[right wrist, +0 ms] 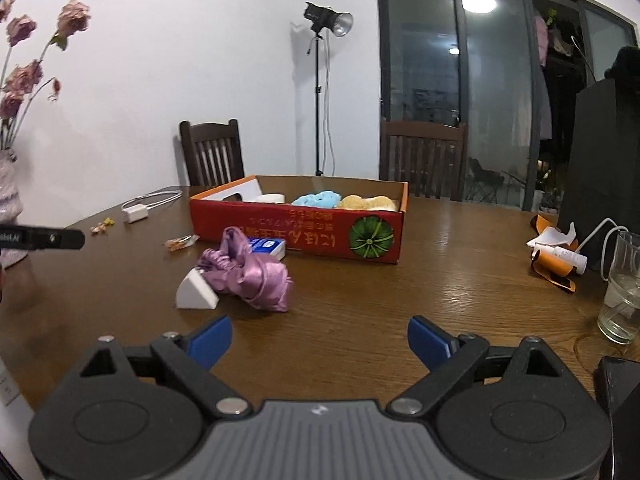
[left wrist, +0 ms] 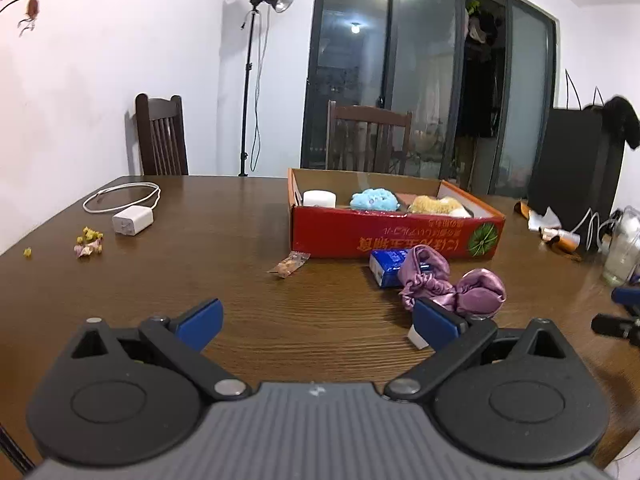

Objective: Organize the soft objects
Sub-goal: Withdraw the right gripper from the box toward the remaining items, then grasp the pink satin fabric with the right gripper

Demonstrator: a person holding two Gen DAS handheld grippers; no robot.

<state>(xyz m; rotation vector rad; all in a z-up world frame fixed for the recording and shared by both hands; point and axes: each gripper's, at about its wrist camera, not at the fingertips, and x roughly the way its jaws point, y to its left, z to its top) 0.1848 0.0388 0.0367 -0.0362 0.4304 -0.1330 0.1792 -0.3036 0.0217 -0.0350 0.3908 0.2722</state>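
1. The left gripper was held low over the wooden surface, its blue fingers spread wide and released, with nothing between them.
2. The right gripper was likewise held low over the surface, its fingers released and nothing held.
3. A white wedge-shaped sponge was seen just ahead of the grippers, touching the purple satin cloth; in the left view it was mostly hidden behind the right-hand finger.
4. The purple satin cloth lay bunched on the surface, draped partly over a blue tissue pack.
5. The tissue pack was placed just in front of the red cardboard box.
6. A small snack wrapper lay on the surface, left of the tissue pack.
7. Inside the box, a white roll, a blue plush toy and a yellow plush toy were lined up from left to right.
8. A white charger with its coiled cable and some dried petals were seen at the far left of the surface.
9. A drinking glass stood at the right edge.
10. Two dark wooden chairs and a studio light on a stand were seen behind the surface.
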